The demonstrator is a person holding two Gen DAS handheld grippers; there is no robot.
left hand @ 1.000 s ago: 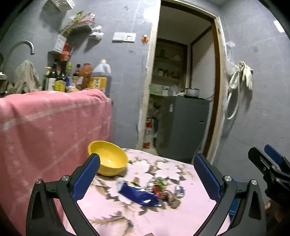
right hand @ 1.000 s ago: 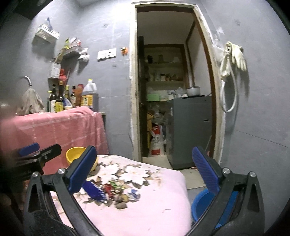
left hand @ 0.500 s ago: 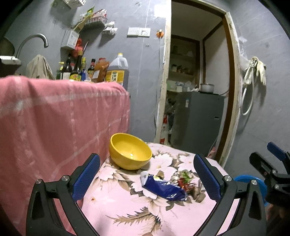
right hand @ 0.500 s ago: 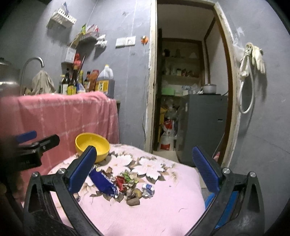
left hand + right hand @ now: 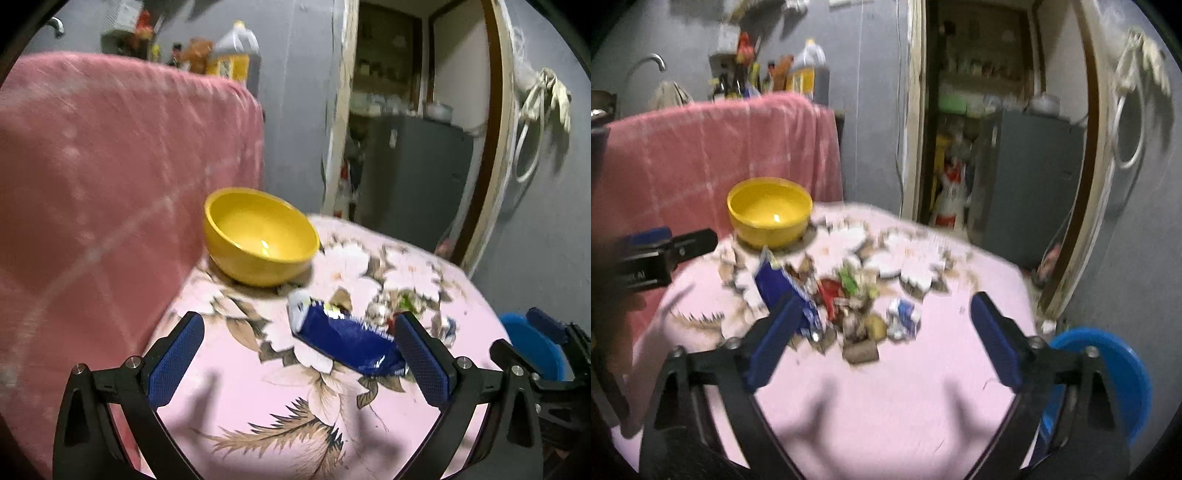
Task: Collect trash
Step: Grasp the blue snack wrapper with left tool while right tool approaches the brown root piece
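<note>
At the far left a pink towel (image 5: 110, 155) hangs over something tall, and just in front of it a yellow bowl (image 5: 260, 236) stands on the table with the pink flowered cloth (image 5: 258, 398); the bowl looks empty, though I cannot tell this for sure. The left gripper (image 5: 299, 358) hovers above the near part of the cloth with its fingers spread wide and nothing between them. Further right lies the trash: a blue snack wrapper (image 5: 343, 339), flat on the cloth, near the bowl but apart from it, and just beside it a small heap of scraps (image 5: 857, 295) in red, green and brown, too blurred to name one by one. The right gripper (image 5: 882, 339) is also wide open and empty, and it points at this heap from above. At the right edge, below the table, a blue bin (image 5: 1108, 376) waits, which I think is the place for the trash. In my judgement this is the approach step, as nothing is picked up yet. The next move calls for lowering one gripper over the wrapper or a scrap, closing on it without catching the cloth, then carrying it to the bin.
</note>
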